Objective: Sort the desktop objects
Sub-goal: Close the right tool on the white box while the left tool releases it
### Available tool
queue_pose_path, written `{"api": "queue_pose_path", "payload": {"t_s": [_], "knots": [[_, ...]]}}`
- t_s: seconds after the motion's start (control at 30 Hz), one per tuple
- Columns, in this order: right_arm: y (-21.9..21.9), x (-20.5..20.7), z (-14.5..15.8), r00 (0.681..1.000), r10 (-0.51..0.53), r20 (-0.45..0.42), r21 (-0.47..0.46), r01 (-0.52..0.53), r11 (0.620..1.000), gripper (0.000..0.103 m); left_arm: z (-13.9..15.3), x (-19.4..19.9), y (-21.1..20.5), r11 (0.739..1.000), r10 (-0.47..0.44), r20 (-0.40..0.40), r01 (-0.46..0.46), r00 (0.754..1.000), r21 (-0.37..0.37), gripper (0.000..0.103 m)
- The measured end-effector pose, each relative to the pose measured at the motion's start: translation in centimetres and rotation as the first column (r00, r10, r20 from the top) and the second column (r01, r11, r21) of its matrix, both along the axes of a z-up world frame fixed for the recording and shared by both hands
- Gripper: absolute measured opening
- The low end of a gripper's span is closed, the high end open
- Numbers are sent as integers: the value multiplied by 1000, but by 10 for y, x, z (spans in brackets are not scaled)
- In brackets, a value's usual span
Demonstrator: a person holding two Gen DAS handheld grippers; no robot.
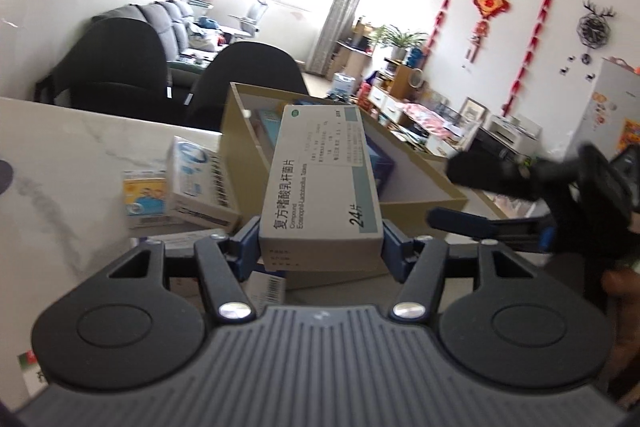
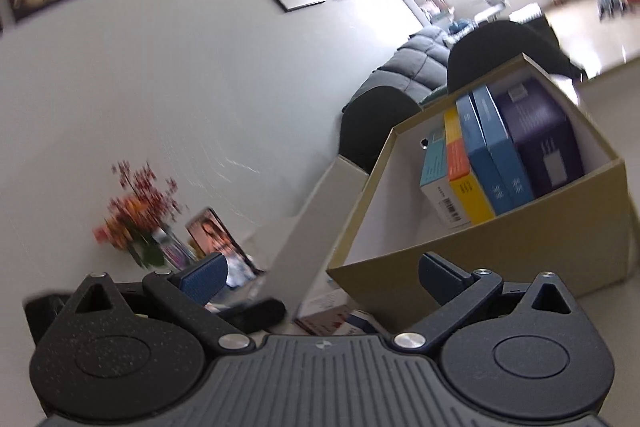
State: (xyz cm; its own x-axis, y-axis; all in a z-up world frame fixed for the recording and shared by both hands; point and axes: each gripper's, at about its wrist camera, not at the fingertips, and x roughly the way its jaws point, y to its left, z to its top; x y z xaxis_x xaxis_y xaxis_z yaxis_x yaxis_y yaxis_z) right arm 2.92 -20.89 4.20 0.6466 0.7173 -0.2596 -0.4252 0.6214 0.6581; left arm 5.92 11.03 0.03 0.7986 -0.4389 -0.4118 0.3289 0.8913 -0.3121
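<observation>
Marble-look tabletop [image 1: 60,155] in a living room, and we're partway through: the cardboard box [image 2: 500,239] already has several cartons standing on edge in a row, blue ones [image 2: 492,151], a yellow one [image 2: 464,179] and a purple one [image 2: 540,131]. Our left gripper [image 1: 320,247] is clamped on a white medicine box [image 1: 324,179], held just in front of the cardboard box and not yet inside. Our right gripper [image 2: 320,279] is spread wide and empty near the box's front wall; at least two small cartons [image 1: 184,187] are left on the table beside it.
</observation>
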Motion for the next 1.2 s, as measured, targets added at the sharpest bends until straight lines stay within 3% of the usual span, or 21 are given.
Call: {"api": "queue_pose_path", "payload": {"t_s": [0.13, 0.33, 0.43, 0.57, 0.6, 0.83, 0.97, 1.2], "knots": [[-14, 10, -7, 997, 25, -71, 119, -16, 993, 97, -1, 2, -9, 999, -40, 2, 40, 999, -9, 59], [-23, 19, -16, 990, 30, -139, 182, -4, 983, 82, -1, 3, -18, 997, -74, 3, 74, 997, -23, 59], [-22, 22, -20, 986, 38, -161, 199, -6, 980, 71, -2, 5, -22, 996, -87, 3, 87, 996, -24, 59], [-21, 26, -23, 981, 48, -188, 217, -6, 976, 44, -3, 8, -26, 997, -82, 4, 82, 997, -12, 60], [-21, 28, -24, 980, 50, -195, 221, -6, 975, 42, -3, 9, -25, 997, -79, 4, 79, 997, -11, 60], [-14, 38, -22, 976, 40, -215, 215, 7, 977, 36, -4, 19, -21, 997, -76, -4, 76, 997, 15, 61], [-5, 50, -12, 976, 23, -217, 147, 10, 989, 32, -2, 18, -13, 998, -54, 3, 54, 999, 14, 74], [5, 76, 11, 981, 2, -192, 62, 10, 998, 32, -1, 14, 1, 1000, -22, 2, 22, 1000, -8, 77]]}}
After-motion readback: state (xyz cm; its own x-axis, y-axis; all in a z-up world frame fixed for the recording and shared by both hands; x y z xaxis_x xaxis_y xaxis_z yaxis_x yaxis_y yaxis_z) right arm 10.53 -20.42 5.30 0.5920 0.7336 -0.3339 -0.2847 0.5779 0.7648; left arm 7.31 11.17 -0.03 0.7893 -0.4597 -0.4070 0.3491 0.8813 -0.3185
